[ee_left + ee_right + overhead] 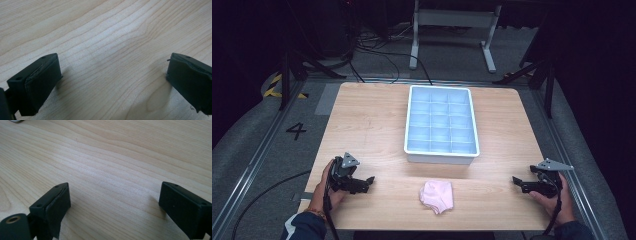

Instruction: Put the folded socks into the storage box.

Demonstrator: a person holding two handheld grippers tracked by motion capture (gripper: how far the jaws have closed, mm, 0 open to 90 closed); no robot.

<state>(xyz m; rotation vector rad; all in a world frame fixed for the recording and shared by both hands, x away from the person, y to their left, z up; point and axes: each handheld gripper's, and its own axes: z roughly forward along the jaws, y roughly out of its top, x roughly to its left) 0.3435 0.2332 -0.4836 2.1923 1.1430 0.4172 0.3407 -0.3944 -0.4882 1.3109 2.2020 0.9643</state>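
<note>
1. crumpled pale pink cloth [437, 196] lies on the light wooden table [362, 125], near its front edge, just before the white plastic compartment tray [441, 156].
2. left gripper [368, 181] rests left of the cloth, jaws wide apart over bare wood.
3. right gripper [517, 182] sits well to its right, jaws spread, nothing between.

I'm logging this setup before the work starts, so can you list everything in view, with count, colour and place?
table: one, light wood, centre of the high view
compartment tray: one, white, far middle of the table, its cells look empty
cloth: one, pink, crumpled, near edge, in front of the tray
frame: one, grey, on the floor beyond the table
floor cables: several, black, beyond the table
left hand-held gripper: one, black, near left, jaws open over bare wood
right hand-held gripper: one, black, near right, jaws open over bare wood
</note>
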